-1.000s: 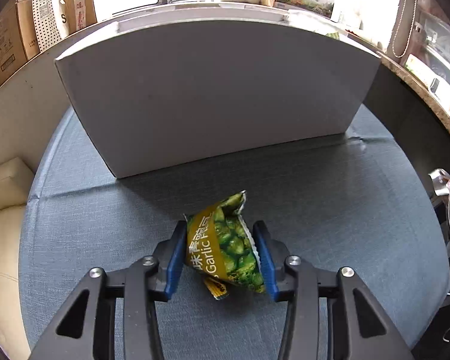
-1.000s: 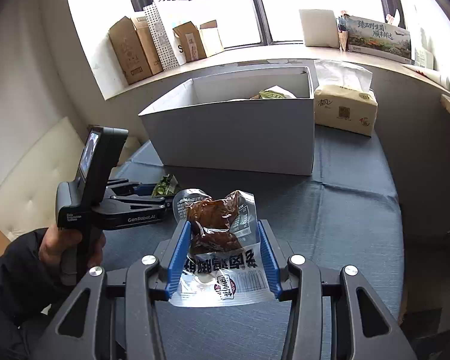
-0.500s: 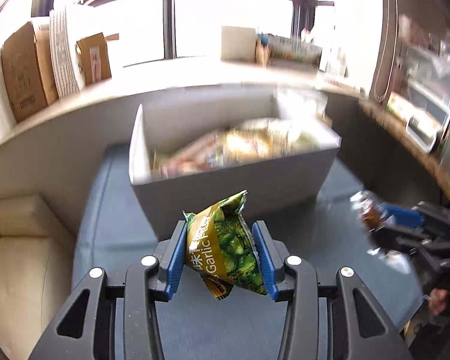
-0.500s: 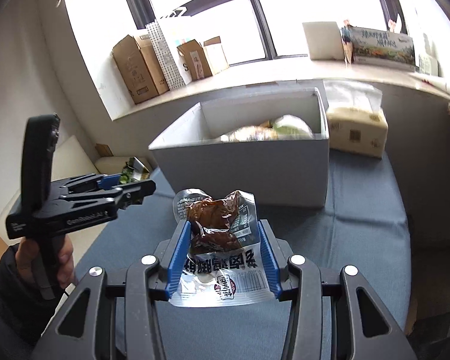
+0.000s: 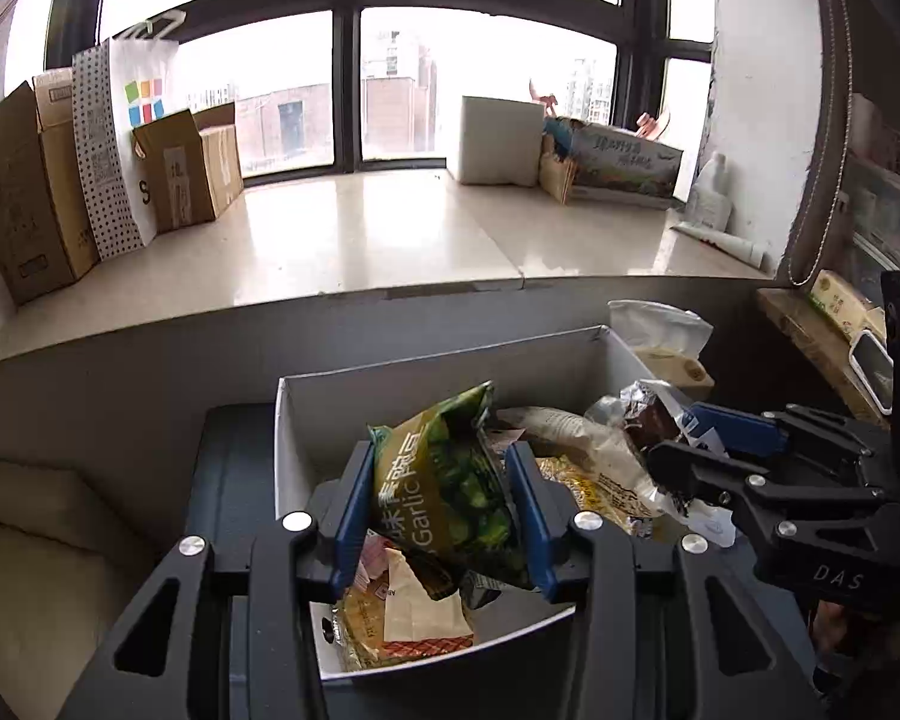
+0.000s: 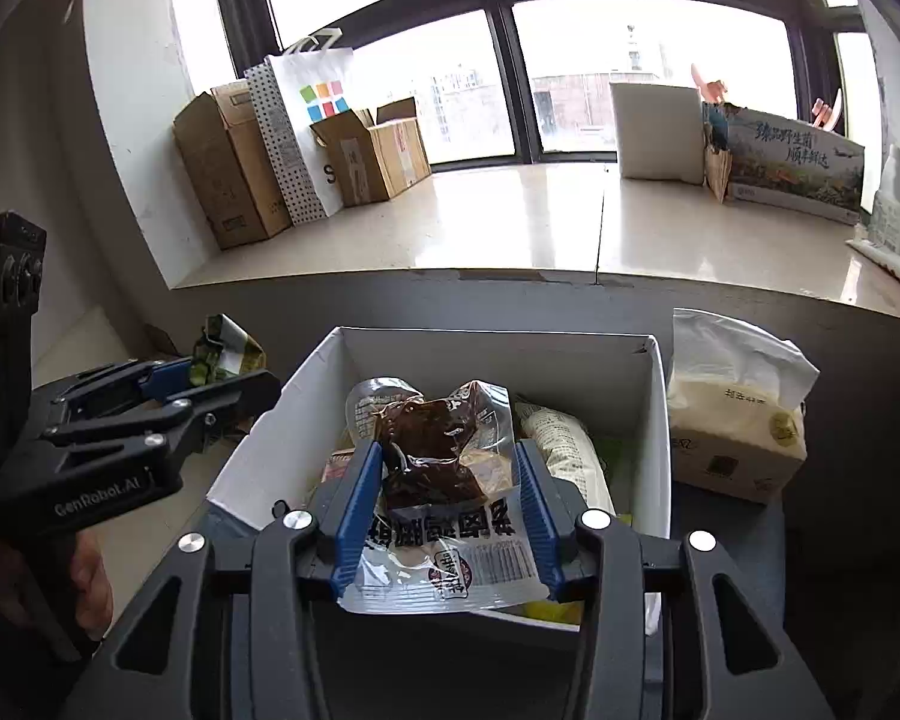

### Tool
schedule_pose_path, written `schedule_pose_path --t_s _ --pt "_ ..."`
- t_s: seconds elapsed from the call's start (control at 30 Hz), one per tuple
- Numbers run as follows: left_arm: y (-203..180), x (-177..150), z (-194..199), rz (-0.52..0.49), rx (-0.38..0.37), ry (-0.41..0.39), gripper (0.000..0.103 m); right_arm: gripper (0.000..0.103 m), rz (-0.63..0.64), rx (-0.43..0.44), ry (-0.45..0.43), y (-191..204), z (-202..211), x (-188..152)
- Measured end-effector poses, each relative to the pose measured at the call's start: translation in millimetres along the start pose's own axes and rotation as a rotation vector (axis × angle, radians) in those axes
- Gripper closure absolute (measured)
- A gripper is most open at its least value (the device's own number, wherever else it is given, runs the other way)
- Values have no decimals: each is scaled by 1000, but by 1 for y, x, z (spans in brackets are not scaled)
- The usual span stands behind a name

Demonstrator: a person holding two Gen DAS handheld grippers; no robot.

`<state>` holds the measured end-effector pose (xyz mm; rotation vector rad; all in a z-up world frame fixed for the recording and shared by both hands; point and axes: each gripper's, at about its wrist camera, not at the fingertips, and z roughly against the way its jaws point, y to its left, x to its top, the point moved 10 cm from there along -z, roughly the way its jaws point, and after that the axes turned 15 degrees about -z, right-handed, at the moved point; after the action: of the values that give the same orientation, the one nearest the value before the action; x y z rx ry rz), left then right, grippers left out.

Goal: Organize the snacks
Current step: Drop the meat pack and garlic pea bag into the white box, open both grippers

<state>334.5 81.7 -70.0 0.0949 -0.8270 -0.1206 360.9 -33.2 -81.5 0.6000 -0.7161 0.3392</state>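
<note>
A green garlic-pea packet (image 5: 450, 480) is clamped between the blue pads of the left tool (image 5: 444, 516), and is held above the open white box (image 5: 288, 444), over its near left part. A clear pouch of brown braised food (image 6: 438, 468) is gripped in the same way by the right tool (image 6: 444, 516), held over the middle of the box (image 6: 654, 420). Both tools are closed on their packets; neither packet has been let go yet.

Inside the box, other snack packets are seen lying loosely, among them a pale wrapped bun (image 6: 558, 444) and an orange-edged pack (image 5: 402, 624). A tissue pack (image 6: 738, 432) stands just beside the box on the dark-clothed desk (image 5: 234, 468). Behind, a window ledge (image 6: 510, 222) with cardboard cartons is seen.

A collision is judged possible, since both tools are crowded over one box. The green packet could be dropped onto the rim and slide outside if released too near the left wall.
</note>
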Motion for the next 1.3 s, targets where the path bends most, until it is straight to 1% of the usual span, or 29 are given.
schedule_pose_path --t_s 0.07,0.1,0.13,0.17,0.2,0.23,0.27,0.3,0.33,0.4,0.47,0.53,0.6,0.67,0.77,0.83,0.9,0.97,1.03,1.1,1.13,1.2,1.23,1.3 --pt "3 -7 -21 19 -16 27 54 54 -7 -17 27 -6 -18 4" --pt "6 -12 -30 28 -18 49 53 54 -14 -27 46 -9 -28 4" --pt "6 -18 -40 38 -40 85 52 52 -14 -36 51 -11 -34 3" --pt "6 -24 -49 55 -63 120 42 50 -13 -45 55 -12 -39 3" --pt "7 -31 -55 73 -84 149 17 43 -28 -50 67 -15 -44 2" --pt "9 -36 -58 84 -93 156 5 23 -53 -46 90 -18 -49 0" --pt "11 -38 -55 91 -89 135 0 13 -80 -43 96 -21 -50 0" --pt "13 -40 -52 96 -87 122 0 2 -94 -39 76 -23 -48 2" --pt "15 -41 -49 101 -90 113 0 0 -96 -36 55 -24 -45 5" --pt "19 -37 -38 89 -76 75 0 0 -95 -53 32 -27 -39 7" --pt "23 -29 -21 55 -20 30 0 0 -75 -73 20 -27 -34 9" --pt "26 -19 2 26 39 -33 0 0 -47 -94 4 -23 -25 12" --pt "28 -12 26 23 86 -77 0 0 -15 -124 -30 -16 -10 14" --pt "24 -10 50 22 83 -121 0 0 24 -159 -90 -7 11 16" --pt "18 -13 81 21 102 -156 0 0 66 -155 -165 13 45 14" --pt "14 -17 99 16 126 -177 0 0 91 -153 -177 22 63 9" --pt "10 -23 116 18 155 -195 0 0 97 -120 -148 32 76 -2" --pt "3 -32 131 14 174 -199 0 0 98 -101 -168 39 94 -11" --pt "-6 -42 144 13 164 -191 0 0 118 -155 -181 41 110 -24" --pt "-17 -53 160 29 152 -200 0 0 102 -215 -218 37 129 -34" --pt "-23 -59 169 21 150 -207 0 0 89 -224 -235 36 139 -40" --pt "-36 -72 183 3 163 -205 0 0 58 -195 -235 36 154 -56" --pt "-43 -80 186 -3 159 -189 0 0 46 -175 -222 37 159 -66" --pt "-55 -94 188 2 120 -151 0 0 41 -162 -201 38 167 -84"
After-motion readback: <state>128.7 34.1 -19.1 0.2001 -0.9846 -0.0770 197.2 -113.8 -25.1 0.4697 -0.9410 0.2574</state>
